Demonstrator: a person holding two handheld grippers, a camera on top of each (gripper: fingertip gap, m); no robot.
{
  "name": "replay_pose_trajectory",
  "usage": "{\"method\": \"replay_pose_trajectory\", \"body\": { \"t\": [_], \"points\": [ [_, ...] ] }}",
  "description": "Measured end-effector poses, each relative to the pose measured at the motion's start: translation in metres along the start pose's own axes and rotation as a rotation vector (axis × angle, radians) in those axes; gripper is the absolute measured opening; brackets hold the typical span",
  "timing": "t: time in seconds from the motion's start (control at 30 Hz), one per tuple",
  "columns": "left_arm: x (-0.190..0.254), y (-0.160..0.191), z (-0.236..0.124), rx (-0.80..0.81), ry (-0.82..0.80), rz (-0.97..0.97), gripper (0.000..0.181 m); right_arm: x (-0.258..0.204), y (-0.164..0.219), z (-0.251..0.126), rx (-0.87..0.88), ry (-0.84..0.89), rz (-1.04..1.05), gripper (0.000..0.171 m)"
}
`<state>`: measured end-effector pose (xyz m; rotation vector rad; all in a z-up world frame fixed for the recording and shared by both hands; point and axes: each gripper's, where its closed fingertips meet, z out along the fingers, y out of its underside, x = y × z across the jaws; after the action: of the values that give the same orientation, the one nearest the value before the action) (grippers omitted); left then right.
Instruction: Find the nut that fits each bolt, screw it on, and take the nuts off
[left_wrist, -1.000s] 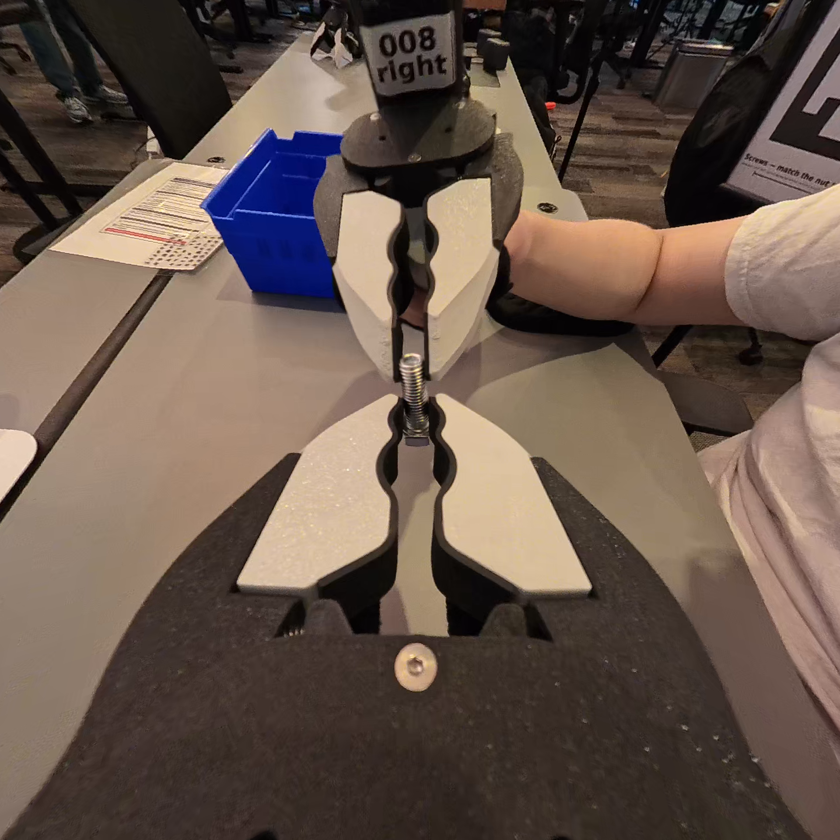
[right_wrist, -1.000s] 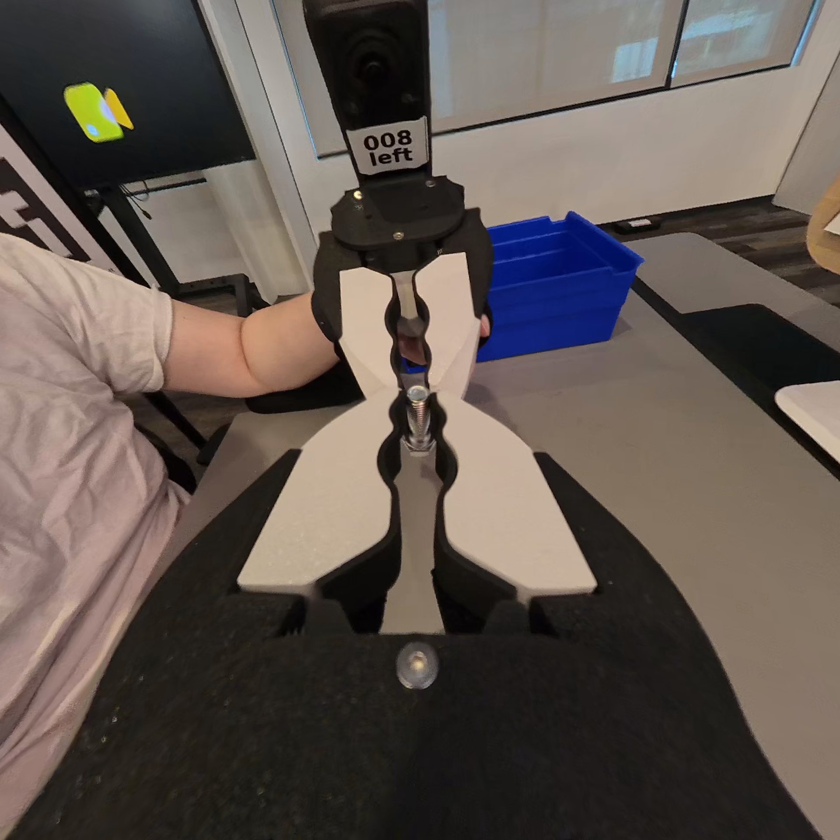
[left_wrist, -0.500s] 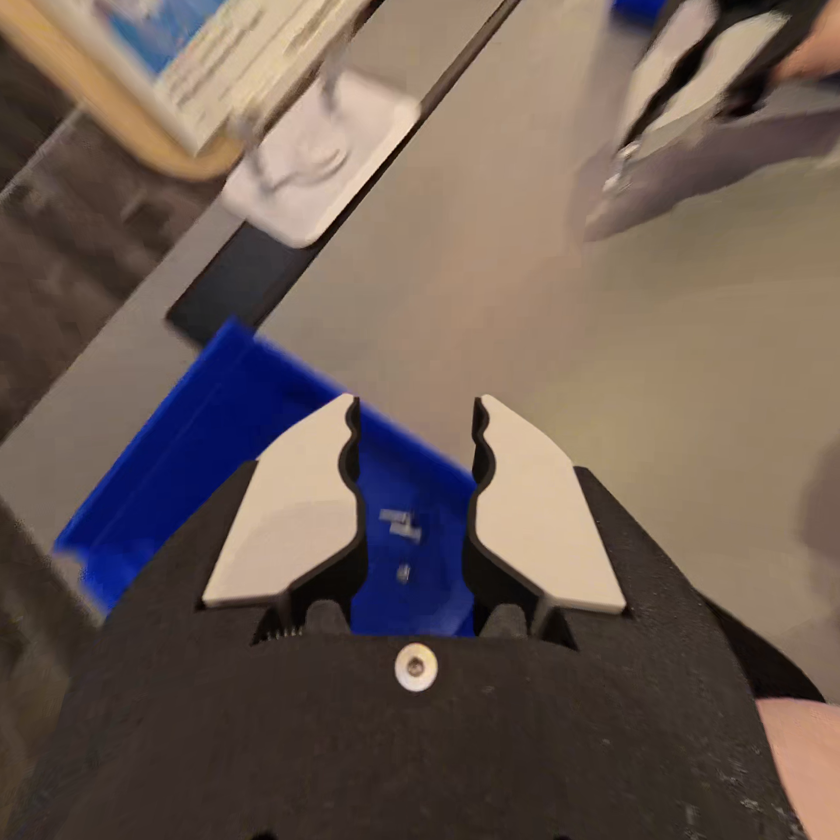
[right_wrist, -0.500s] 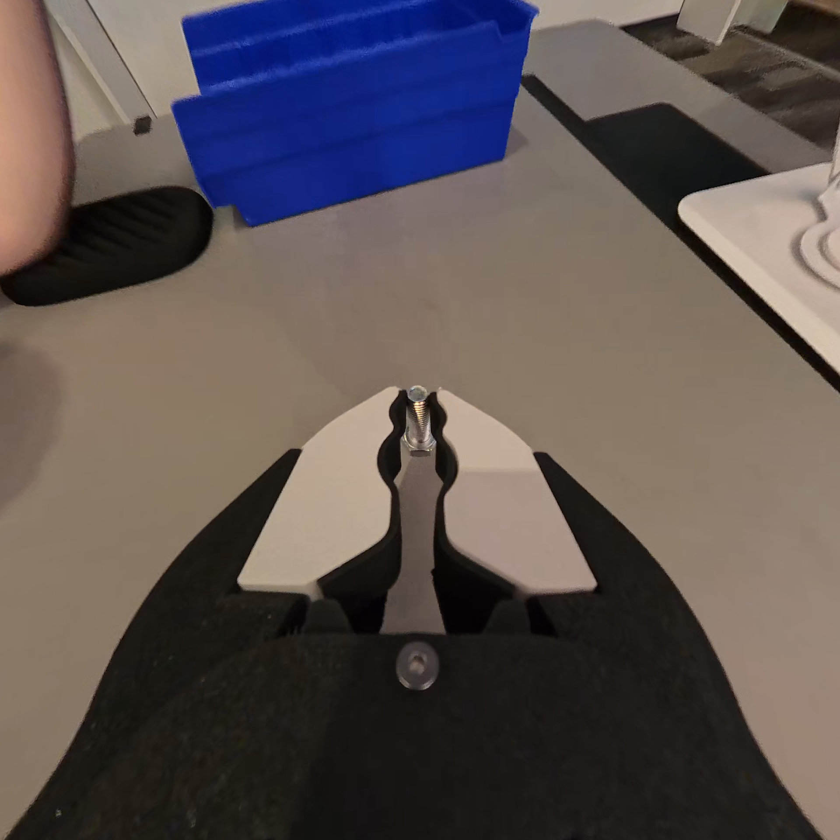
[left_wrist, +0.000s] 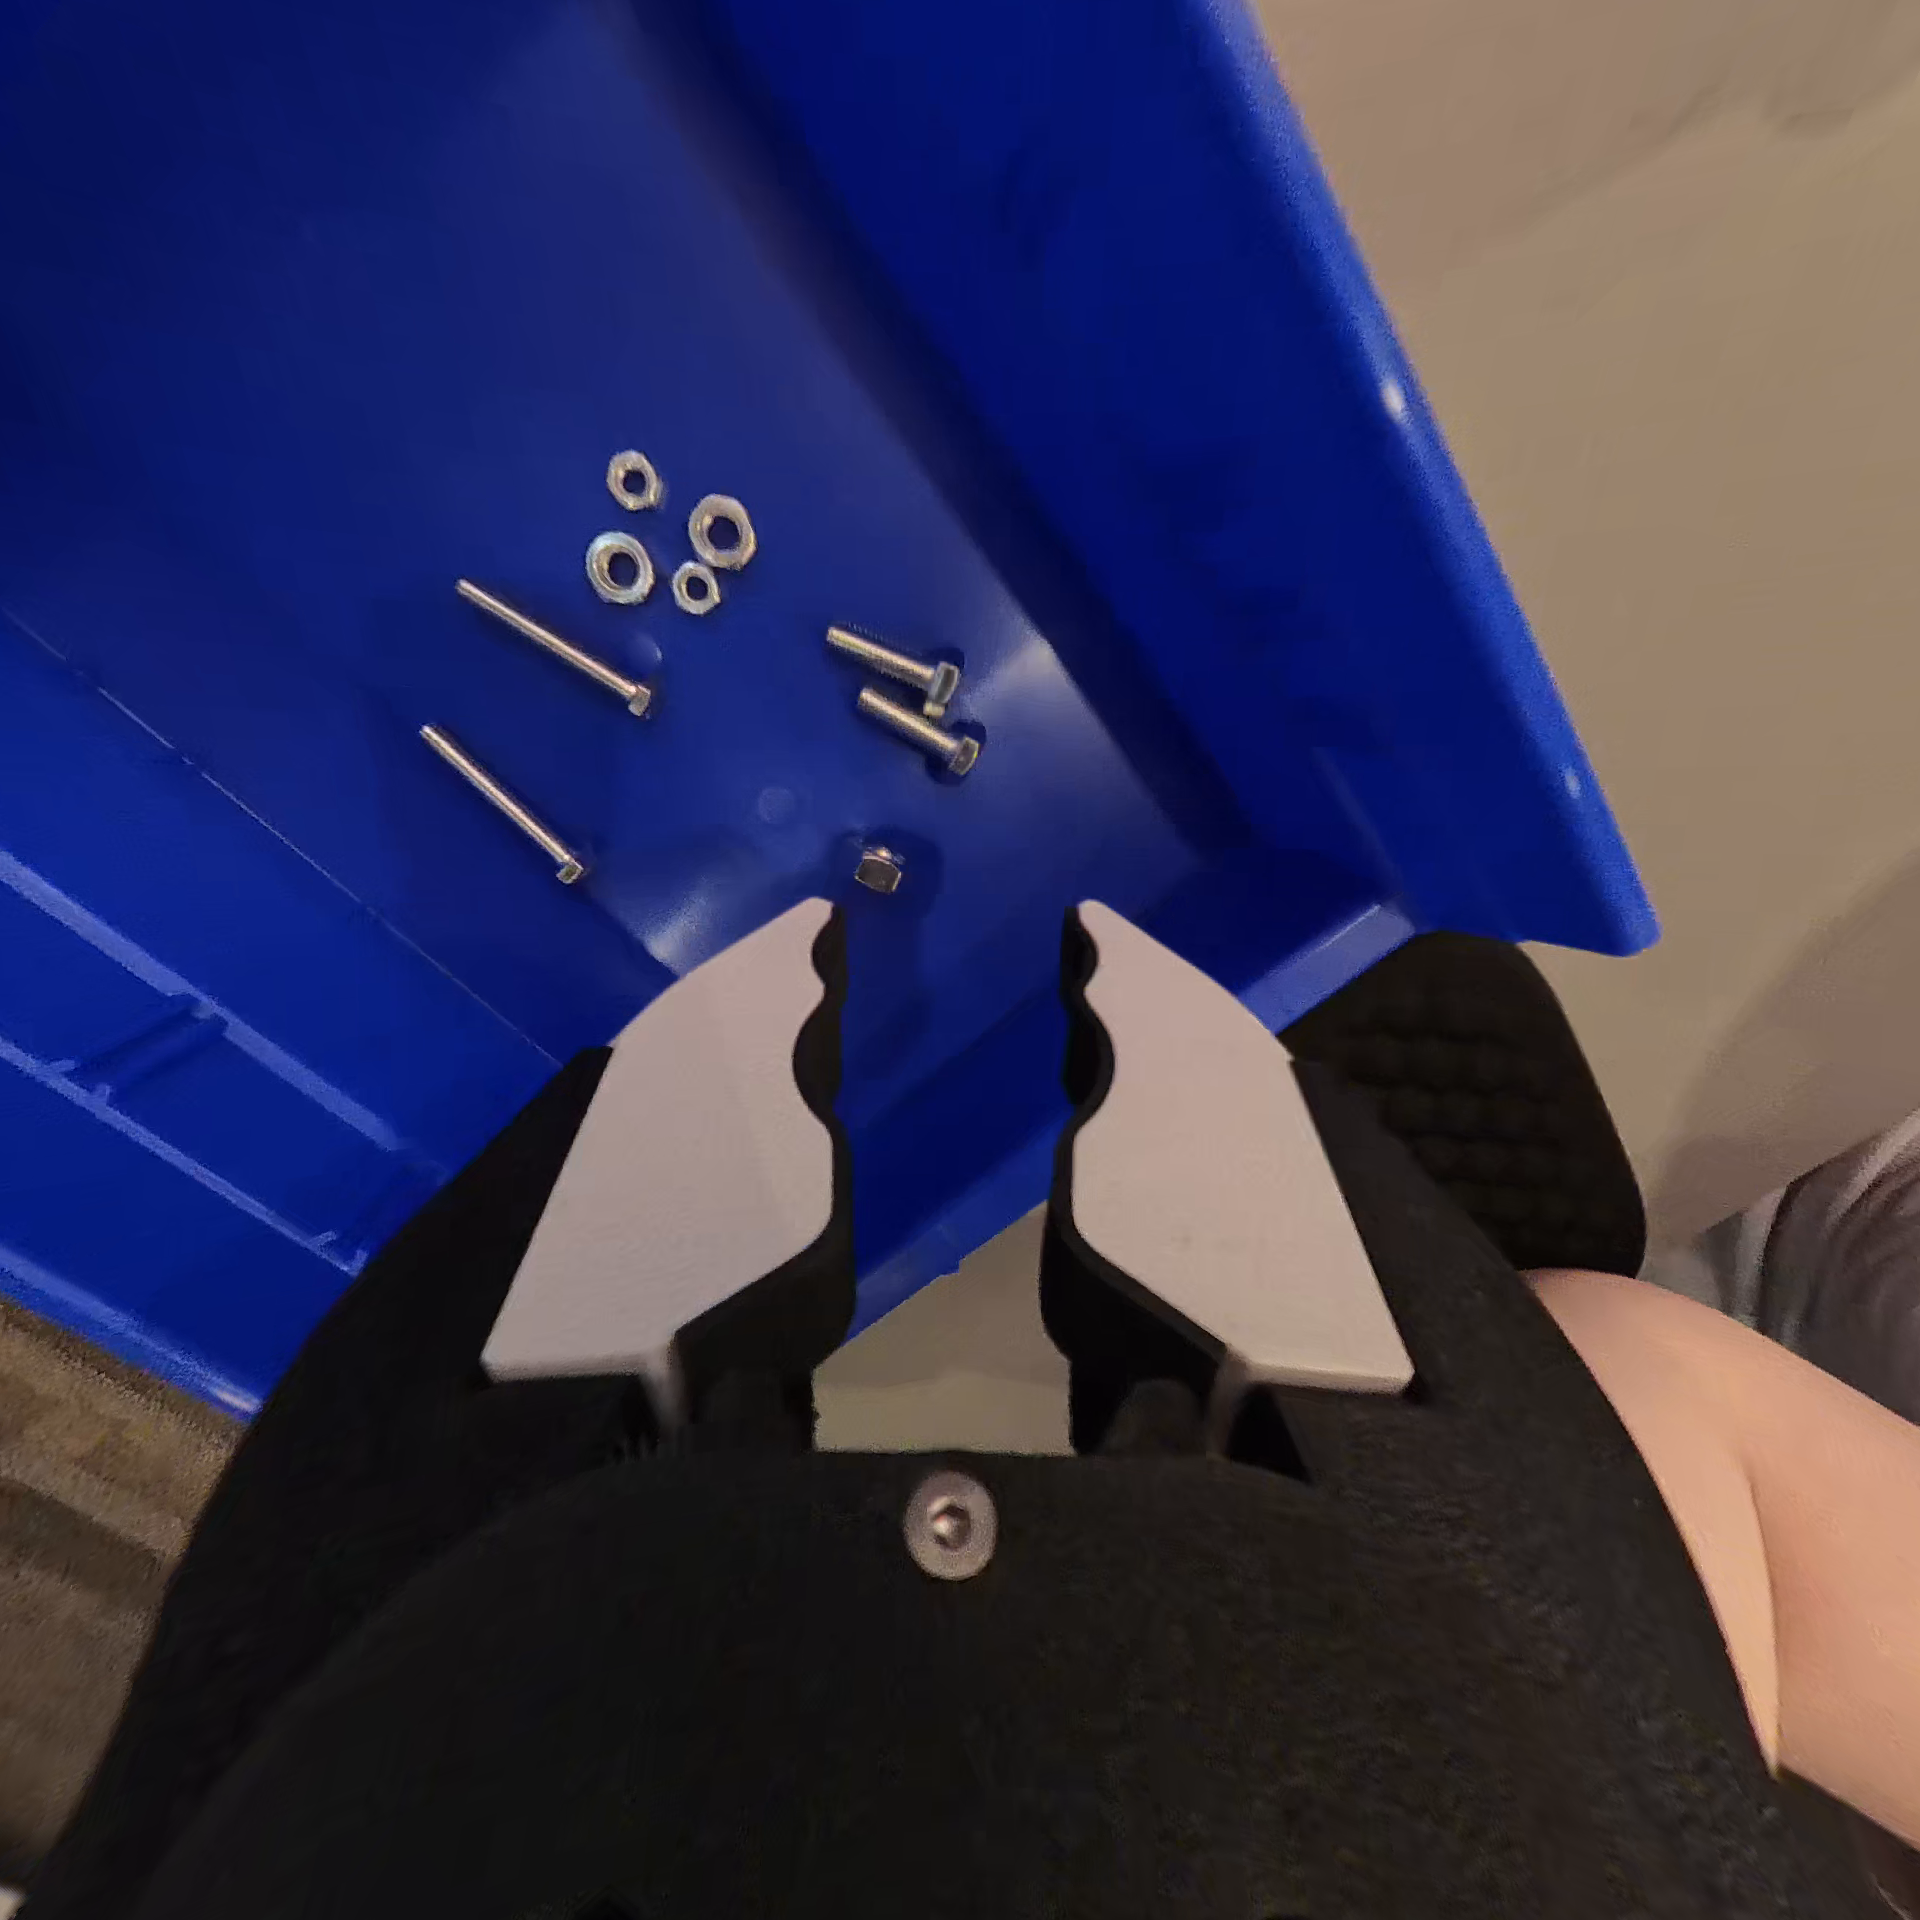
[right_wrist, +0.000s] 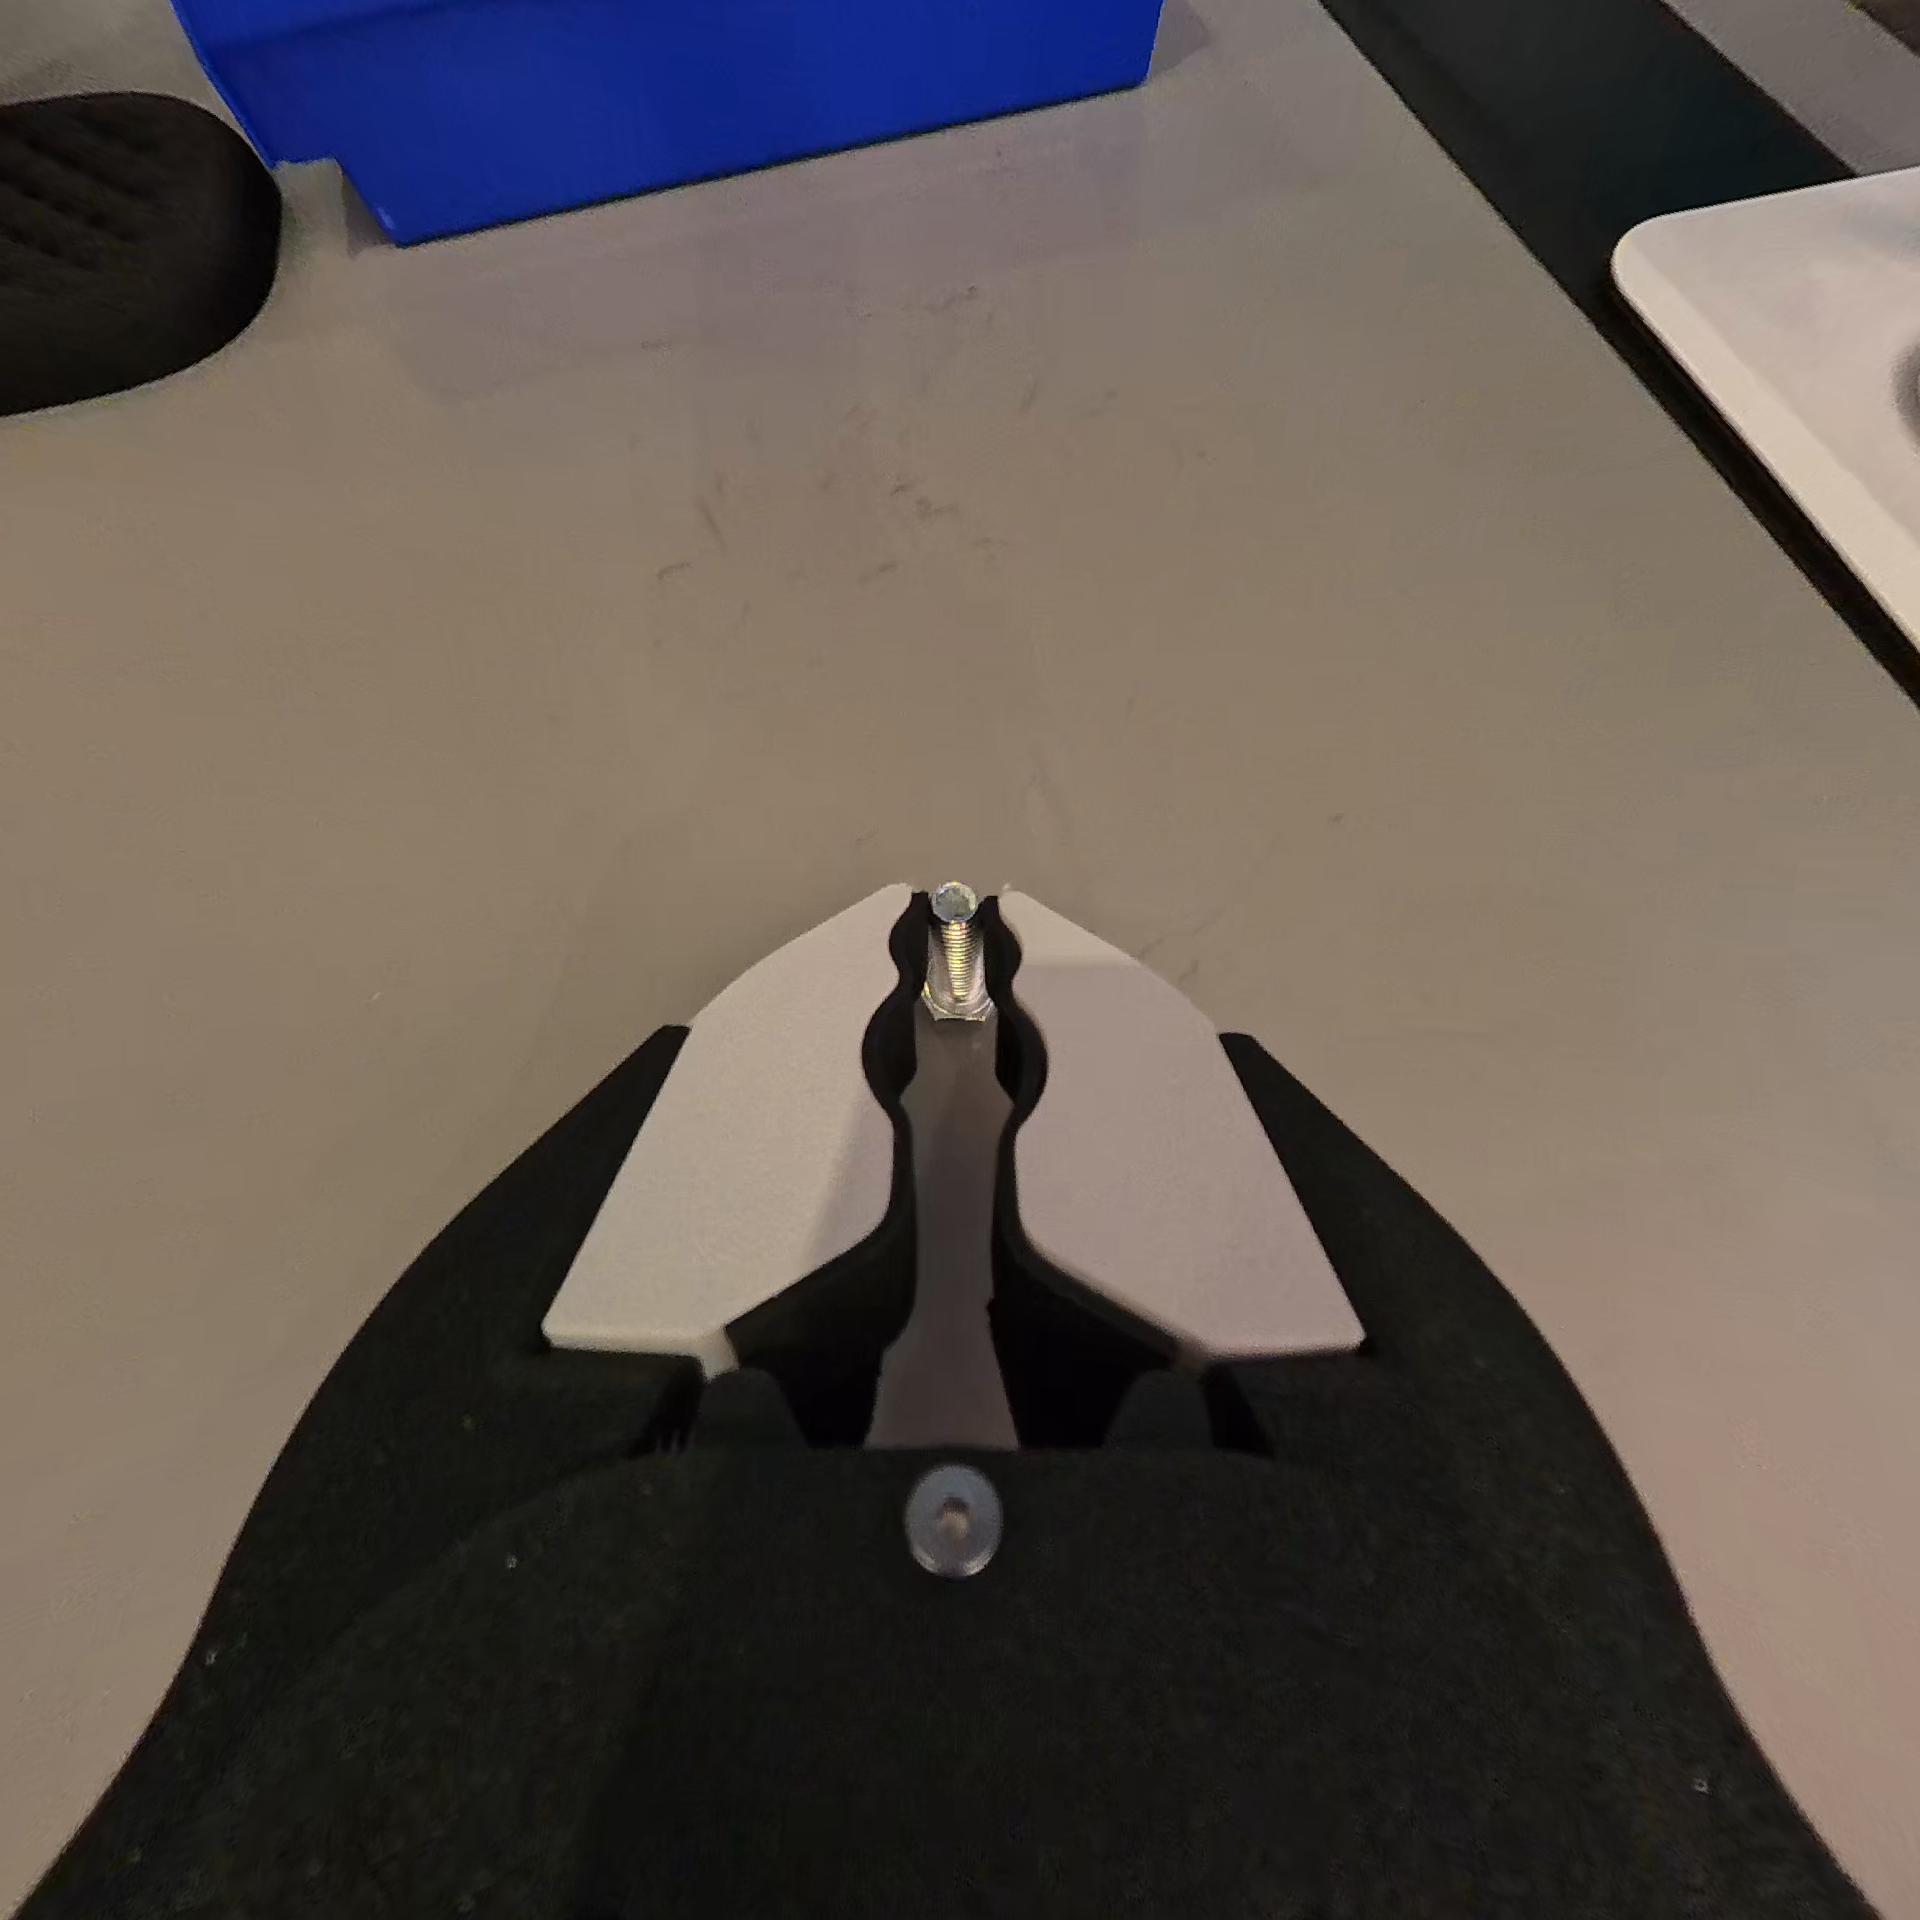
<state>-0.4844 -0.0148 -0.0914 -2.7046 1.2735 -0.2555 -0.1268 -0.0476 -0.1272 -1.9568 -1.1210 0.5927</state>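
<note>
Hovering spread over the blue bin (left_wrist: 1195, 436), the left gripper (left_wrist: 951, 914) has a small nut (left_wrist: 878, 865) just ahead of its fingertips, slightly left of centre; four more nuts (left_wrist: 670, 540) lie farther in. The right gripper (right_wrist: 956, 899) pinches a bolt (right_wrist: 954, 961), shaft pointing forward along its fingers, above the table (right_wrist: 935, 571).

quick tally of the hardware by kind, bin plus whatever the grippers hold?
Long thin bolts in the blue bin: 2
Short bolts in the bin: 2
Loose nuts in a cluster: 4
Small piece near the open left gripper, a nut or a stubby bolt, cannot tell: 1
Bolt held in the right gripper: 1
Total: 10
</note>
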Motion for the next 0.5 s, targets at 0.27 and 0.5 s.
{"method": "replay_pose_trajectory", "body": {
  "t": [0.27, 0.5],
  "points": [
    [-0.003, 0.005, 0.015, -0.092, -0.023, 0.054, 0.033, -0.001, -0.007, -0.004, 0.065, -0.040, 0.071, 0.022],
    [0.001, -0.010, 0.004, -0.090, -0.052, 0.209, 0.033, 0.003, -0.028, -0.023, 0.188, -0.059, 0.117, 0.026]
  ]
}}
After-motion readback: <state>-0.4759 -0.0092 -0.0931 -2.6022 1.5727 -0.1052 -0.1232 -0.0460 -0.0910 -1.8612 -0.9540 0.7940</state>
